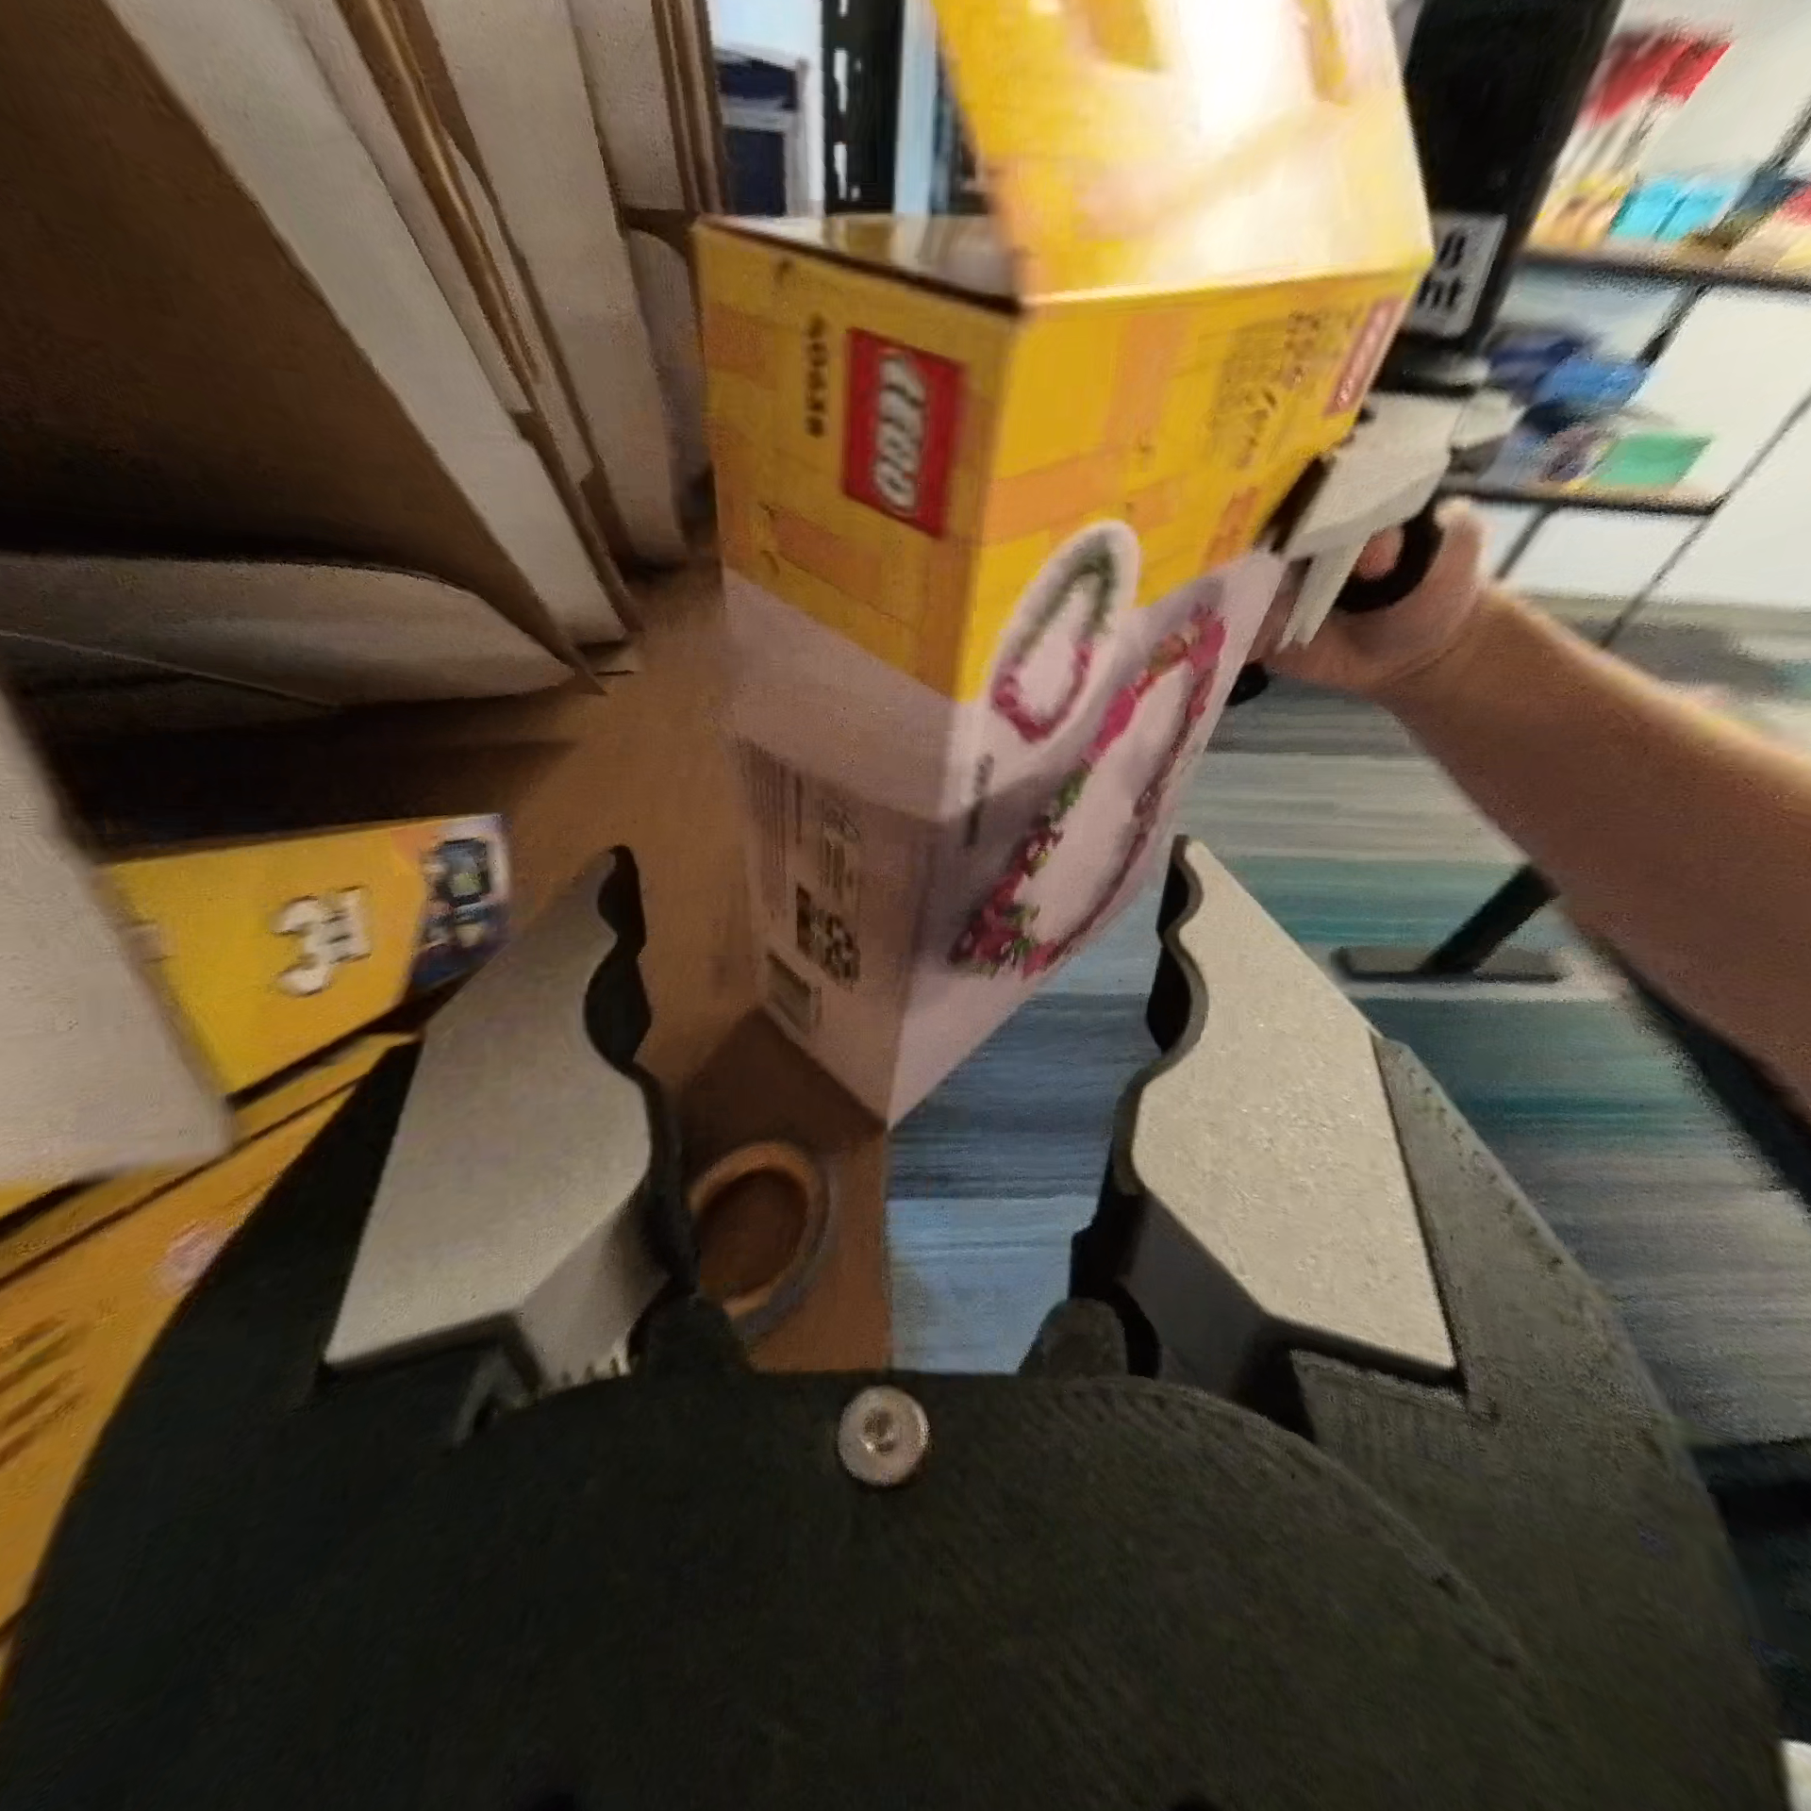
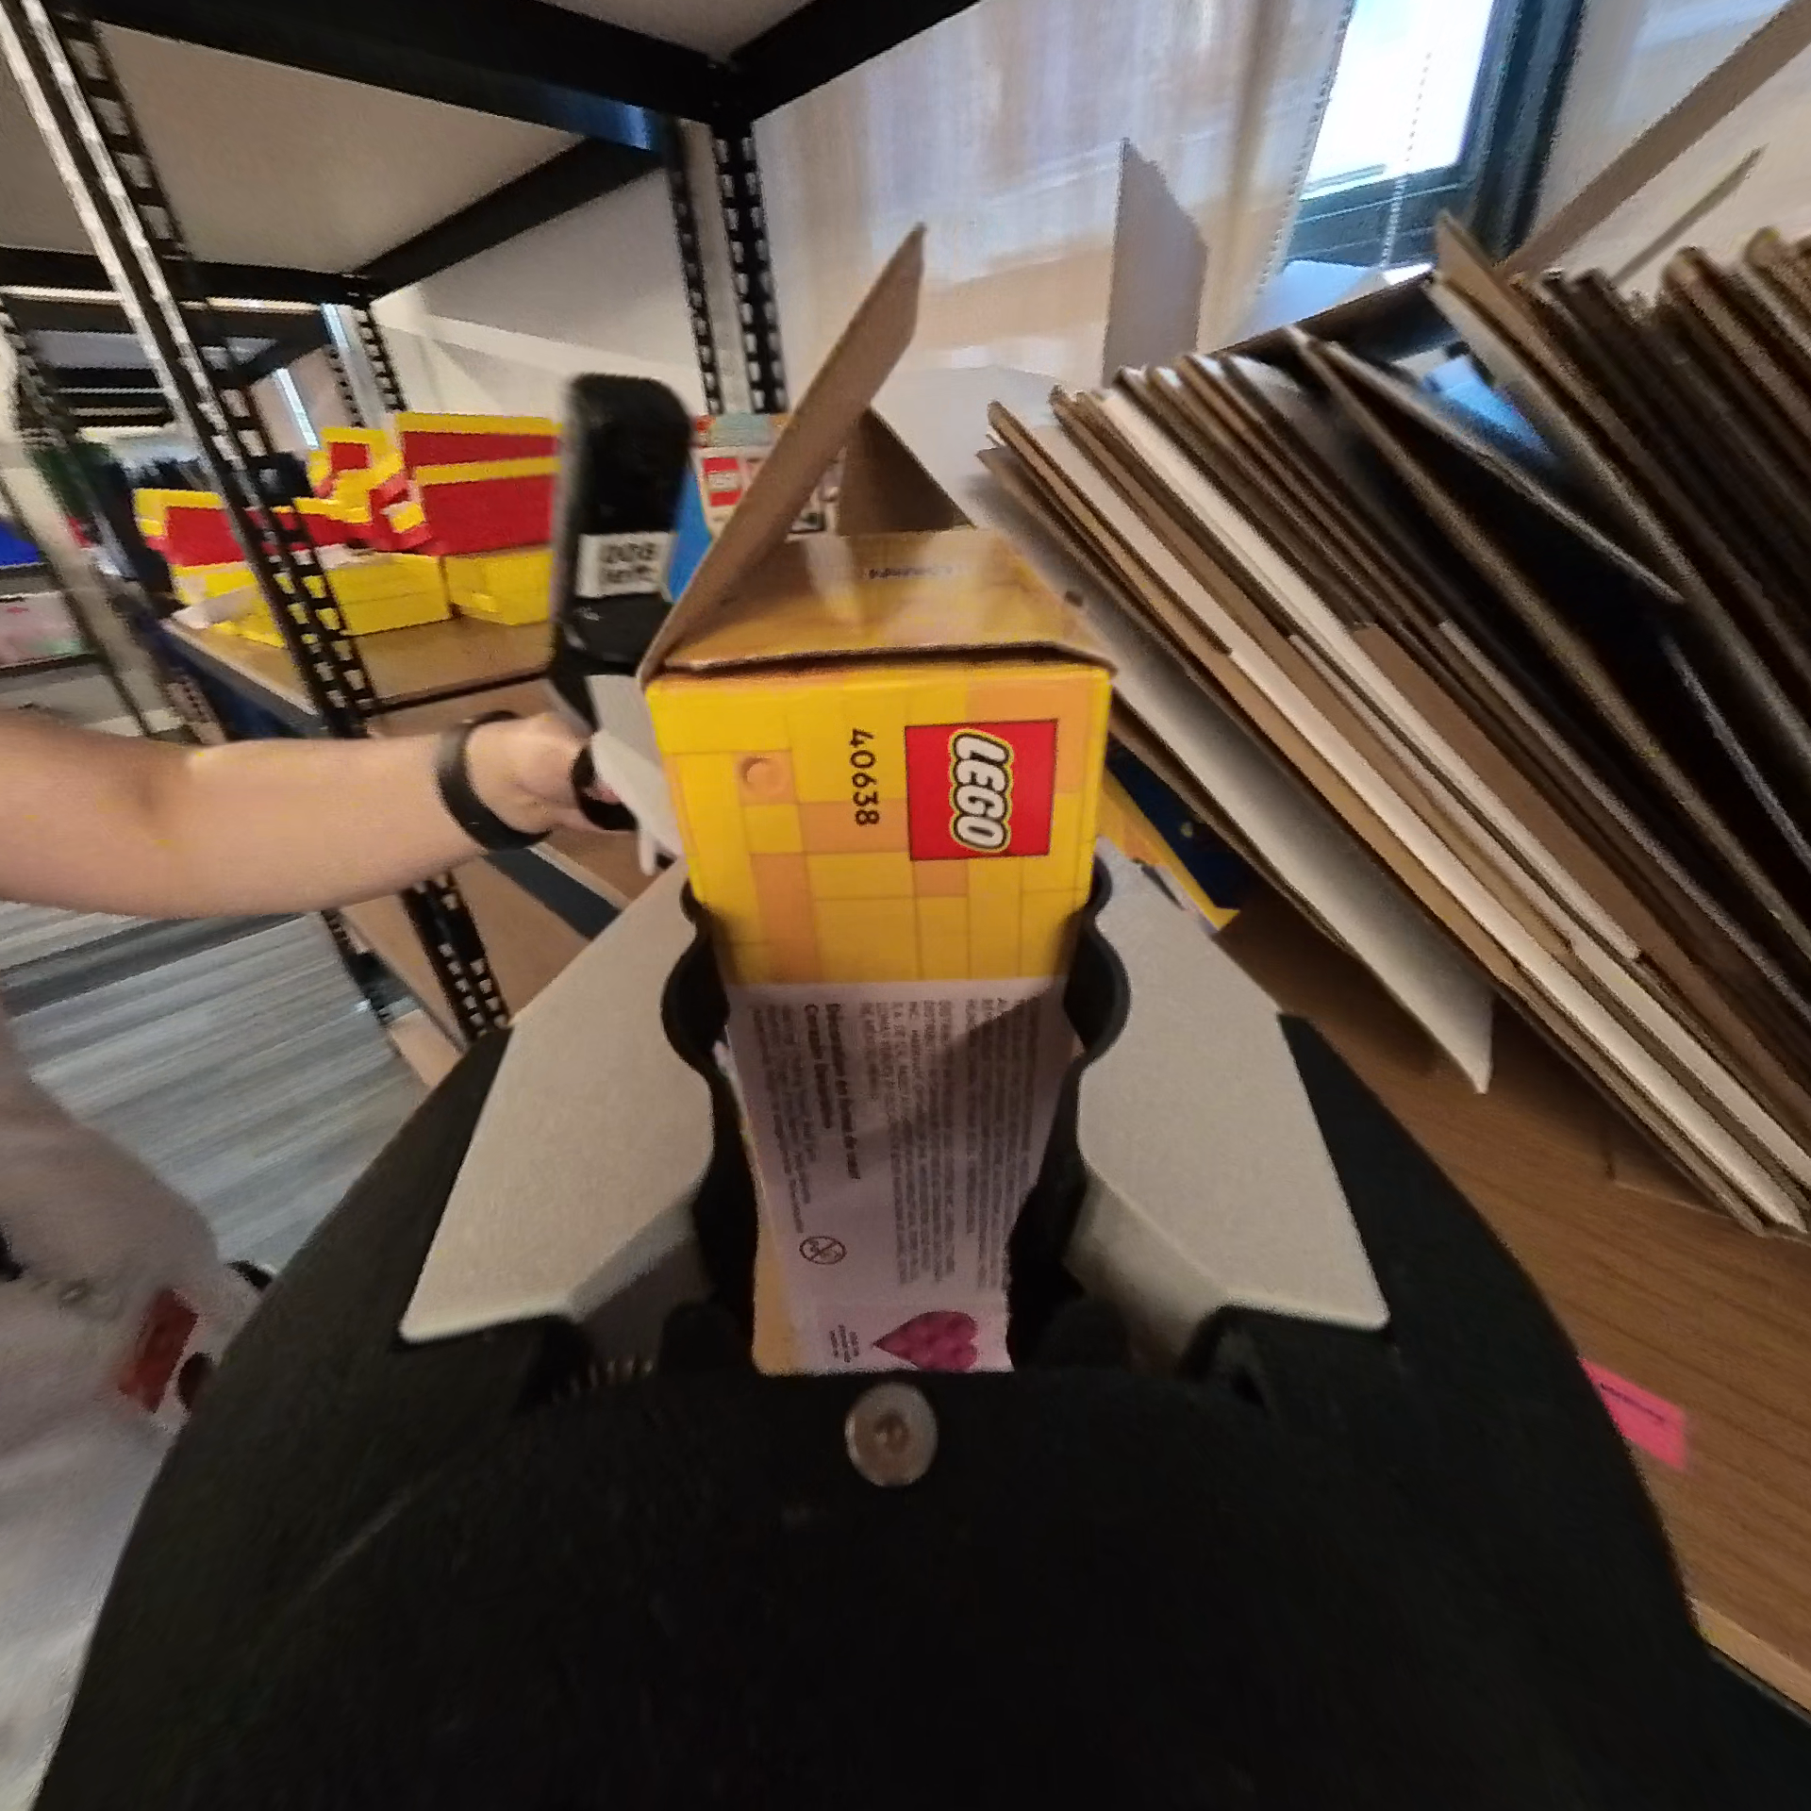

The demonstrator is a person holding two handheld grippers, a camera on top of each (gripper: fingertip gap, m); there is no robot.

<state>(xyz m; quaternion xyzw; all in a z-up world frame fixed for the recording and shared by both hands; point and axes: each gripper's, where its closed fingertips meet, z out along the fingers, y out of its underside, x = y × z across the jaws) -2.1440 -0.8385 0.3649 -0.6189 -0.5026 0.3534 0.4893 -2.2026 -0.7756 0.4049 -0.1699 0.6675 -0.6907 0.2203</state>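
The right hand-held gripper (image 2: 887, 990) pinches a yellow and white toy box (image 2: 877, 784) at the centre of the right wrist view; its brown top flap (image 2: 813, 431) stands open. At upper right, flattened cardboard sheets (image 2: 1421, 686) lean on the wooden bench (image 2: 1529, 1303). In the blurred left wrist view, the left hand-held gripper (image 1: 897, 941) is spread and seemingly clear of the box (image 1: 980, 588). Another yellow box (image 1: 294, 941) lies at mid-left.
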